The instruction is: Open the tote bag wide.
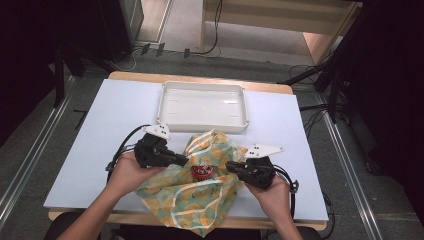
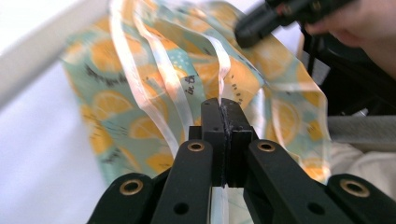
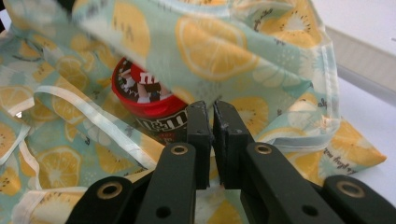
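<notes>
left gripper: fingers clamped on lemon-print bag rim | right gripper: same, spreading mouth around red candy tub, frame centre

Both forearms enter from six o'clock in the high view. The left gripper points toward three o'clock, its jaws clamped tight together. The right gripper points toward nine o'clock, jaws nearly closed, and faces the left gripper closely.
</notes>
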Demonstrator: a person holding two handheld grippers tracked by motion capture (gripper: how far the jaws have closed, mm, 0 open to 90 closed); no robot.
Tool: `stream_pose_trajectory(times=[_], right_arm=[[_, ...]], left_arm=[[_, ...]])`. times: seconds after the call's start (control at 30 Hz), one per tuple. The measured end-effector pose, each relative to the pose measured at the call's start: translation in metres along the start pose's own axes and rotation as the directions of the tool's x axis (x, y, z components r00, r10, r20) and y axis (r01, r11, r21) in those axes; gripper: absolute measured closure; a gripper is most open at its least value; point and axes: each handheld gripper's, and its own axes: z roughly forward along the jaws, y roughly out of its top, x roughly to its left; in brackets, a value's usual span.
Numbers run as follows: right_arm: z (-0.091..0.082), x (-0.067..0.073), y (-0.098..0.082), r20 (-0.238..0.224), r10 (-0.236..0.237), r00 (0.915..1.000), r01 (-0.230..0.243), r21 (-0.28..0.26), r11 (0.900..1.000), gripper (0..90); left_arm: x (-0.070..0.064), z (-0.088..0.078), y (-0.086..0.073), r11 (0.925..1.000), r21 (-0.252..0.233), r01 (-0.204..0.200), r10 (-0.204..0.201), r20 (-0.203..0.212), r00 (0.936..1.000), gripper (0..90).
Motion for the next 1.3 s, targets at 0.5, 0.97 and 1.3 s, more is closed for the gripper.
stream_pose_trajectory(times=[0.5, 0.97, 1.3], right_arm=[[0.000, 0.000, -0.020, 0.004, 0.021, 0.9998, -0.021, 0.039, 0.999, 85.9], [0.002, -0.001, -0.032, 0.019, 0.035, 0.9992, -0.036, 0.069, 0.997, 85.7], [-0.012, 0.001, -0.014, 0.016, 0.015, 0.9998, -0.015, 0.001, 1.000, 80.3]], left_arm=[[0.055, -0.009, 0.010, 0.9942, -0.062, 0.088, -0.093, -0.090, 0.9915, 90.0], [0.091, 0.004, -0.004, 0.9824, -0.079, 0.169, -0.176, -0.086, 0.9807, 90.0], [0.084, -0.012, -0.001, 0.9843, -0.089, 0.153, -0.163, -0.120, 0.9793, 63.7]])
